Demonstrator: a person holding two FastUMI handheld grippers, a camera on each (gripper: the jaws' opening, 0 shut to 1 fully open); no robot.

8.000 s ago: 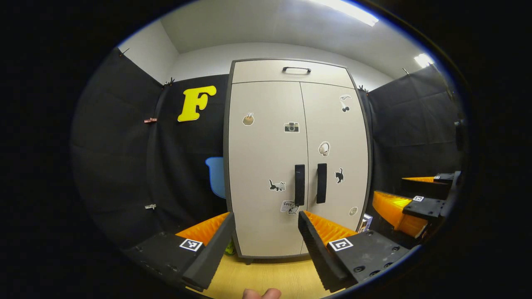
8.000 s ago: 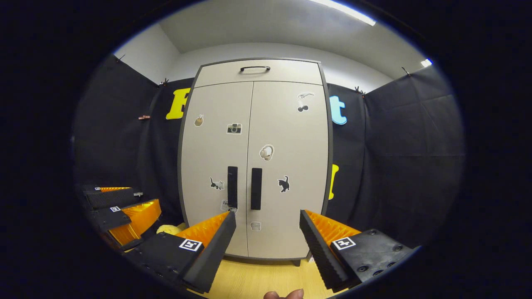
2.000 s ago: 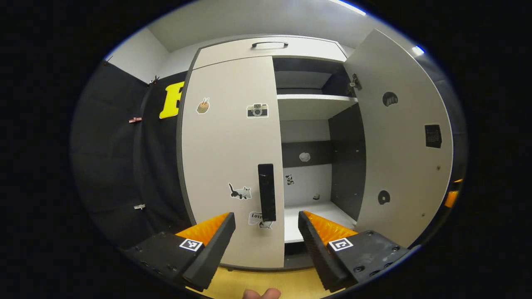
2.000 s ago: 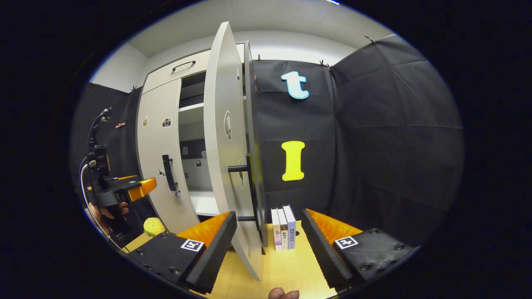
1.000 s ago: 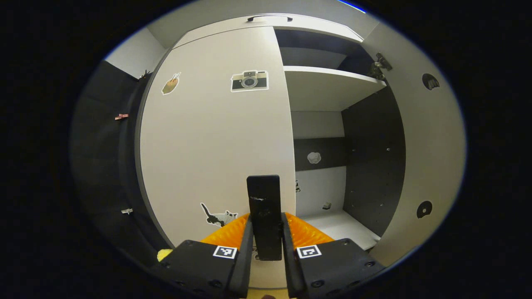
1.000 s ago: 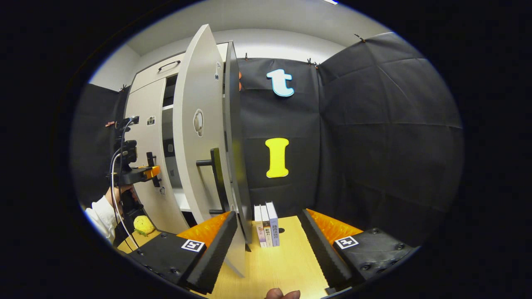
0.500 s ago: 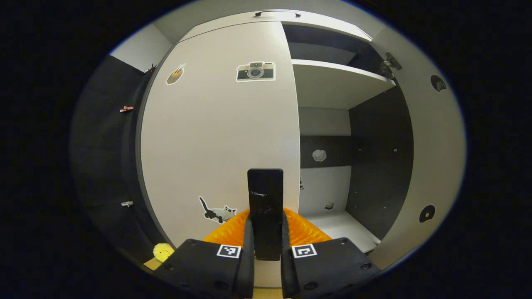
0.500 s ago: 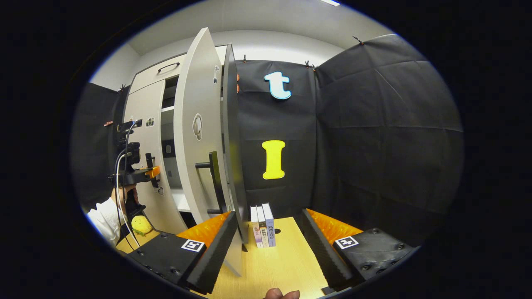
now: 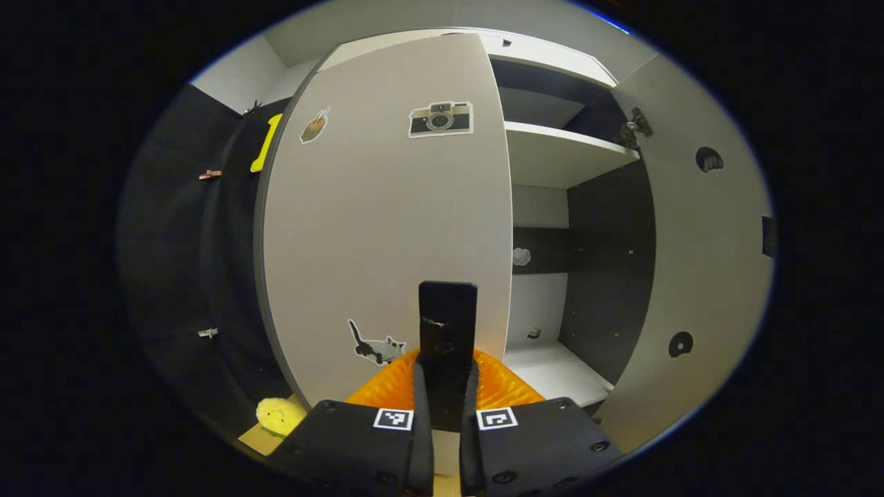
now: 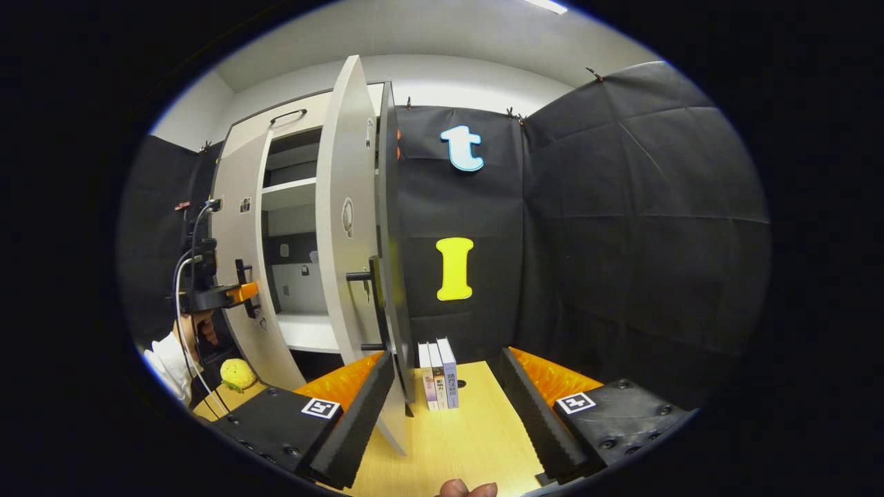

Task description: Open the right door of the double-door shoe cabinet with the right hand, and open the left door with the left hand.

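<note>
In the left gripper view, the left gripper (image 9: 446, 386) has its two fingers closed tight on the left door's handle (image 9: 447, 328), a dark vertical bar that rises from between them; both fingers press its sides. Just behind the handle stands the left door (image 9: 387, 221), swung a little way out from the shoe cabinet (image 9: 552, 155), with a cat sticker (image 9: 375, 347) low beside the handle and a camera sticker (image 9: 440, 119) near the top. Past the door's free edge the cabinet interior is open, showing a pale shelf above and a pale floor board below. The right door (image 9: 697, 276) stands wide open at the far right. A yellow plush toy (image 9: 277, 416) lies low at the left, on the table. In the right gripper view, the right gripper (image 10: 445, 393) is spread wide and holds nothing, hovering over the wooden table (image 10: 456, 442). The right door is seen edge-on just beyond its left finger, its handle apart from the gripper. Three books (image 10: 438, 383) stand upright between the fingers, farther back.
</note>
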